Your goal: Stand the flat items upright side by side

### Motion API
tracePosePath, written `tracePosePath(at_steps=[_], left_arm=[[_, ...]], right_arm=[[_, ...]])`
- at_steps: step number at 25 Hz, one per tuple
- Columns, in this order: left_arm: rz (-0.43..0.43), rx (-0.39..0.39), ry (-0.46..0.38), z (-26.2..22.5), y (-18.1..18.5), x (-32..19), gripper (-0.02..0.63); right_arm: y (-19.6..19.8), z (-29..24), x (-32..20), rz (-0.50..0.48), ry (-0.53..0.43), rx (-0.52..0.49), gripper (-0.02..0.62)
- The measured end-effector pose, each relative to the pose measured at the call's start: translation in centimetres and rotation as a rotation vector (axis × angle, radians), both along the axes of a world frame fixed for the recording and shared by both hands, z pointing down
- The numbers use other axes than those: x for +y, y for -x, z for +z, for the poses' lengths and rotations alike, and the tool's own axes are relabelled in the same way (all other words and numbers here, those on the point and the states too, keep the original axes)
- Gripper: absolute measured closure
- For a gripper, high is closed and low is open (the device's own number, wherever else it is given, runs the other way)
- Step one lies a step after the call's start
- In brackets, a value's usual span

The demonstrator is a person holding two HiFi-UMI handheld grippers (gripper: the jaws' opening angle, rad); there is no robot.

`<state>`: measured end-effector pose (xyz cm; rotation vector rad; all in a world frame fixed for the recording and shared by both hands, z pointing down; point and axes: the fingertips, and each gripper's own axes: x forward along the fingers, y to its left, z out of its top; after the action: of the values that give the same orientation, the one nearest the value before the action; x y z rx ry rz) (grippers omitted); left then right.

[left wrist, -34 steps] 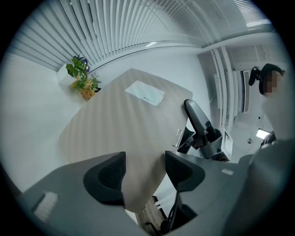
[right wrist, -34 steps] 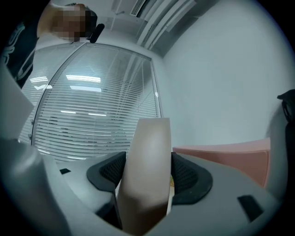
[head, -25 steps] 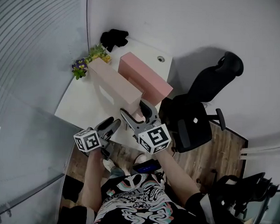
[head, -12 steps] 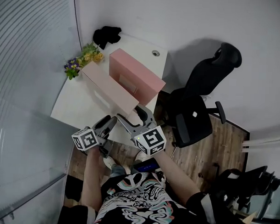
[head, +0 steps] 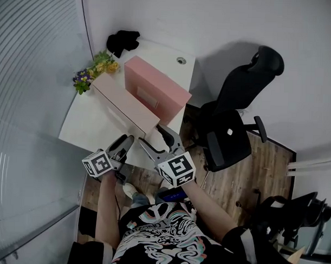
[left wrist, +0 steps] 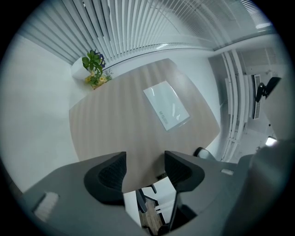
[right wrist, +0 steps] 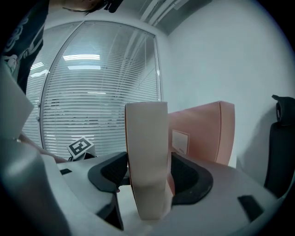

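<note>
Two flat boxes stand upright side by side on the white table. The pale pink box is on the left and the darker pink box on the right. My right gripper is shut on the near narrow end of the pale box, with a pad against each side. The darker box rises just behind it. My left gripper hangs open and empty at the table's near edge. In the left gripper view its jaws face the pale box's broad side, which bears a white label.
A small bunch of flowers and a black object sit at the table's far end. A black office chair stands on the wood floor to the right. Window blinds run along the left.
The right gripper has sunk a little at the pale box's near end. The left gripper has barely moved, and both boxes stand as before.
</note>
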<state>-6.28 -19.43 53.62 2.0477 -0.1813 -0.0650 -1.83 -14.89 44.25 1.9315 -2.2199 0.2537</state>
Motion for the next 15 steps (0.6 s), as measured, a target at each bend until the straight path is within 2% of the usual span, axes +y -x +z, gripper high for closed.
tracePosePath(at_steps=[4,15], left_arm=[[-0.012,-0.009,0.014,0.2,0.2,-0.4,0.360],[-0.033,-0.022,0.045,0.8,0.2,-1.3,0.365]], right_arm=[[0.0,0.1,0.3,-0.004,0.005,0.003,0.354],[-0.2,0.0,0.4,0.005,0.009,0.001,0.344]])
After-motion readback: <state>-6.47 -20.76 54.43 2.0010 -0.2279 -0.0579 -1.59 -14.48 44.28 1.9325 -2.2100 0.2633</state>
